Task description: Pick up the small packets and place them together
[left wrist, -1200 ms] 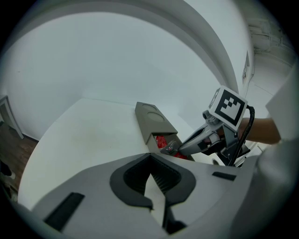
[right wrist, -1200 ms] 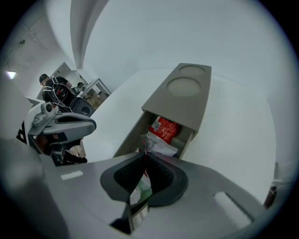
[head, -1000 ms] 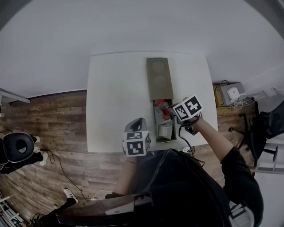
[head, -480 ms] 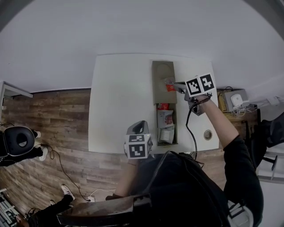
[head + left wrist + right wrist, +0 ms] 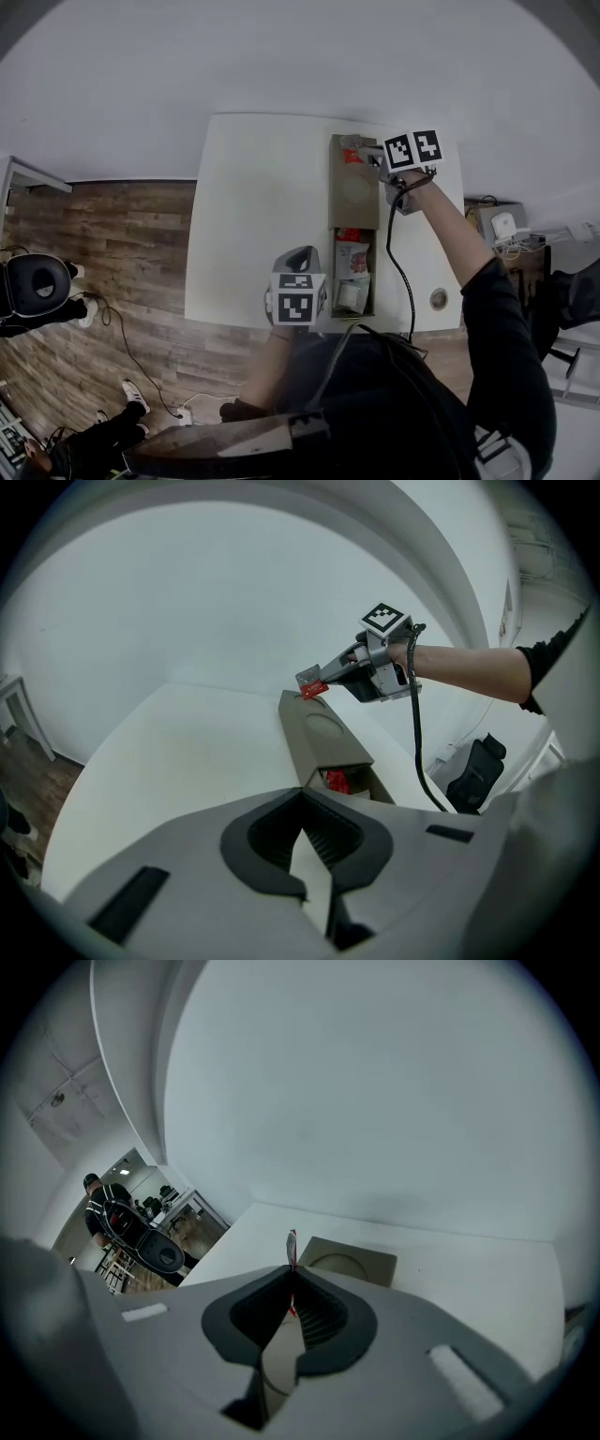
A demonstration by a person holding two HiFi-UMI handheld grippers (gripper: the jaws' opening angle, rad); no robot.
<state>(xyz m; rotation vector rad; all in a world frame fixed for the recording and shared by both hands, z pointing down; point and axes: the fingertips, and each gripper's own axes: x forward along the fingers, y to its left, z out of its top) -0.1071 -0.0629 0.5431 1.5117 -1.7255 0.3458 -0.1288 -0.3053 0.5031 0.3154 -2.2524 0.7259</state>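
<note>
My right gripper [image 5: 362,153] is shut on a small red and silver packet [image 5: 352,150], held in the air over the far end of a long olive-grey box [image 5: 354,192]. That packet [image 5: 292,1241] stands edge-on between the jaws in the right gripper view, and the left gripper view shows the packet [image 5: 312,683] above the box [image 5: 319,731]. The box's near half is open and holds a red packet [image 5: 348,234] and two pale packets [image 5: 352,258]. My left gripper [image 5: 302,257] hovers near the table's front edge, left of the box, its jaws [image 5: 301,796] shut on nothing.
The white table [image 5: 262,216] ends close to my body and at the right behind the box. A round grommet [image 5: 438,299] sits at the table's near right. A black cable [image 5: 398,272] hangs from the right gripper. A chair [image 5: 37,305] stands on the wooden floor at the left.
The right gripper has moved from the box's open near compartment to its far end and a little upward, carrying the small packet. The left gripper has barely shifted.
</note>
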